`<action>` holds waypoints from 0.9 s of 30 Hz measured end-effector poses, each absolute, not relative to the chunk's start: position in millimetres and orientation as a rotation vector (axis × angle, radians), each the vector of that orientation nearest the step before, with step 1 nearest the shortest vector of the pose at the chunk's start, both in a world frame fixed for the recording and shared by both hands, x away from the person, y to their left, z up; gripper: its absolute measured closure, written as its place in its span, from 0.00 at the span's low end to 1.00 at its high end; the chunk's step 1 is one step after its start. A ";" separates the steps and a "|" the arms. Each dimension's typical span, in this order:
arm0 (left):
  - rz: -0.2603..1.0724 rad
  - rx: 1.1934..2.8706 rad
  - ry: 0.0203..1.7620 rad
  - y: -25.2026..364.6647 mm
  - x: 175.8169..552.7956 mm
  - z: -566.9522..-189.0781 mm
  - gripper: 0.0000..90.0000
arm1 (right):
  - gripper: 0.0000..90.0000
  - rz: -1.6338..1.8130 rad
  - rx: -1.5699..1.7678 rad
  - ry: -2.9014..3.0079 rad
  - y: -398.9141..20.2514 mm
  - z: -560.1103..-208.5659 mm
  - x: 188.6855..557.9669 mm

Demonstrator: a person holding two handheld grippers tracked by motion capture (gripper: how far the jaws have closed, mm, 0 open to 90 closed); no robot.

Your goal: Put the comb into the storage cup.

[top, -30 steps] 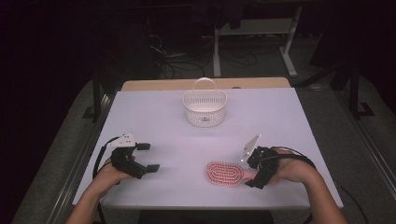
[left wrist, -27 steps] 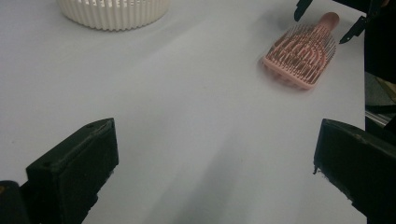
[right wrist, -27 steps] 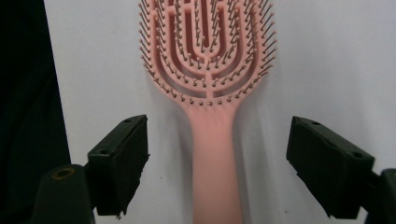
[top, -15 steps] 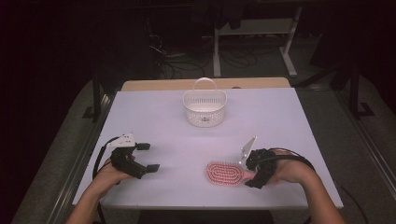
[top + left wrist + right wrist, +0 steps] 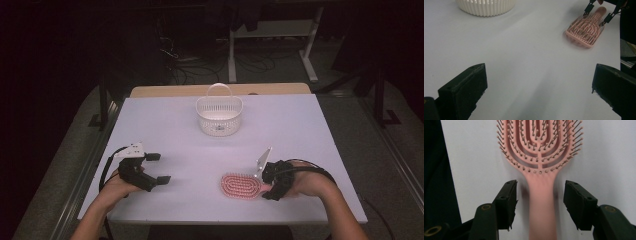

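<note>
A pink hairbrush lies bristles up on the white table, at the front right. Its handle runs between the jaws of my right gripper, which have just been closing; a gap still shows on each side of the handle, so the pads do not touch it. The brush also appears far off in the left gripper view, with the right gripper's jaws at its handle. My left gripper rests at the front left, wide open, with bare table between its jaws.
A white slatted basket with a raised handle stands at the back centre of the table; its lower wall is in the left gripper view. The table's front edge runs just below both hands.
The right gripper's jaws have drawn closer together around the brush handle. Both hands and the brush stay where they were.
</note>
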State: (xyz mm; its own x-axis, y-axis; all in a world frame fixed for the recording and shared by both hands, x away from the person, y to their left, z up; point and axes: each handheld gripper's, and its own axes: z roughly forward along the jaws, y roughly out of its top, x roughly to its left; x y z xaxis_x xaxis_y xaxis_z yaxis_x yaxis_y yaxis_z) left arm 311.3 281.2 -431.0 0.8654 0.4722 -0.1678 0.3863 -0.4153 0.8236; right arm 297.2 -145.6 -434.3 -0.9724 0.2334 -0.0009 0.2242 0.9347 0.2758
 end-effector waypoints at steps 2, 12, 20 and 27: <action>0.111 2.053 0.624 281.2 311.3 -430.9 0.00 | 0.50 0.425 0.365 3.057 -145.3 -434.4 297.3; 0.112 2.053 0.623 281.5 311.4 -430.7 0.00 | 0.58 0.400 0.344 3.062 -141.8 -436.4 297.7; 0.113 2.053 0.623 281.6 311.3 -430.5 0.00 | 0.66 0.384 0.329 3.074 -139.2 -436.6 297.4; 0.114 2.054 0.622 281.5 311.2 -430.4 0.00 | 0.72 0.373 0.341 3.081 -138.4 -436.4 299.0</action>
